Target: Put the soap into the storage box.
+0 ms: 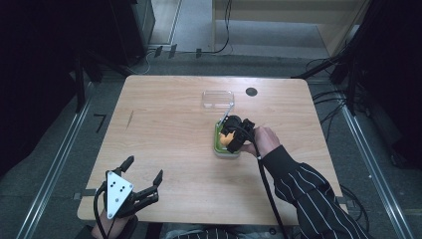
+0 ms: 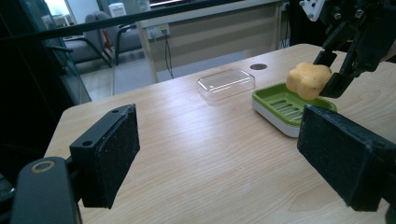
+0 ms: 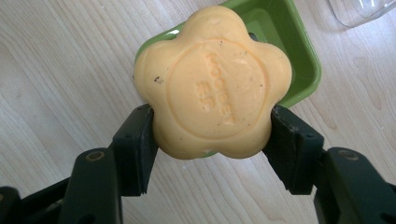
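Observation:
A flower-shaped yellow-orange soap (image 3: 212,81) is clamped between the pads of my right gripper (image 3: 212,140), which is shut on it. It hangs just above a green soap dish (image 3: 299,56) with a white base (image 2: 275,122). In the high view the right gripper (image 1: 234,134) sits over the dish (image 1: 217,142) right of the table's middle. From the left gripper view the soap (image 2: 308,80) floats over the dish's far end. My left gripper (image 1: 144,174) rests at the near left edge, open, with nothing between its pads (image 2: 114,154).
A clear plastic lid (image 1: 218,99) lies on the wooden table (image 1: 164,129) just beyond the dish. A dark round hole (image 1: 251,91) marks the far right of the tabletop. Cables and dark stands surround the table on the floor.

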Demonstrator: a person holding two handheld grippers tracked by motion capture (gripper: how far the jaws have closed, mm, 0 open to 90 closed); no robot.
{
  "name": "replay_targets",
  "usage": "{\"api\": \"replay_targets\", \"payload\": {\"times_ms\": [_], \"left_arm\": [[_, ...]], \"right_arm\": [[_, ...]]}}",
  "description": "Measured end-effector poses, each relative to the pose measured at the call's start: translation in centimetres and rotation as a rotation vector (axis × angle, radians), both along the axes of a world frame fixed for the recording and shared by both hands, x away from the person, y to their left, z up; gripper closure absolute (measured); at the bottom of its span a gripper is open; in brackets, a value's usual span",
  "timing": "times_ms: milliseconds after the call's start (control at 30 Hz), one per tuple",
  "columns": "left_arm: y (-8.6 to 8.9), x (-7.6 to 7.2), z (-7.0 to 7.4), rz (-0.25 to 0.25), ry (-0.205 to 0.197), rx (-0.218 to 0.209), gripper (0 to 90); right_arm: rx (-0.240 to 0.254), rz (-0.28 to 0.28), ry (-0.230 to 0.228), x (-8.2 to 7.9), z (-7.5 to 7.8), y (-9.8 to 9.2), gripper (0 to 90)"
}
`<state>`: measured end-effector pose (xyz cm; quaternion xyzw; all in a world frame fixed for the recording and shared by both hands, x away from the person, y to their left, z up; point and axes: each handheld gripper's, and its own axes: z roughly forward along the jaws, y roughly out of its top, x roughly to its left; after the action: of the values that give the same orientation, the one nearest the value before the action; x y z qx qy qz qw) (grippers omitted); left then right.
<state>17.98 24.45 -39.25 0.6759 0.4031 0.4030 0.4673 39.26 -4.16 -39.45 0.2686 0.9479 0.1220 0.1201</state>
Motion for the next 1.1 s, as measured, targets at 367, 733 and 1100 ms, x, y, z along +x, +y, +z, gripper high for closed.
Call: {"api": "replay_targets", "payload": {"times_ms": [367, 733, 1100], "left_arm": [[0.0, 0.0, 0.0, 0.000, 0.000, 0.001, 13.0], [0.0, 0.0, 0.0, -0.001, 0.000, 0.000, 13.0], [0.0, 0.0, 0.0, 0.000, 0.000, 0.001, 13.0]], "right_arm": [[-0.005, -0.005, 0.003, 1.0, -0.6, 0.2, 39.8], [-0.012, -0.026, 0.015, 2.1, -1.6, 0.3, 39.8], [-0.031, -0.027, 0.018, 2.7, -2.3, 0.9, 39.8]]}}
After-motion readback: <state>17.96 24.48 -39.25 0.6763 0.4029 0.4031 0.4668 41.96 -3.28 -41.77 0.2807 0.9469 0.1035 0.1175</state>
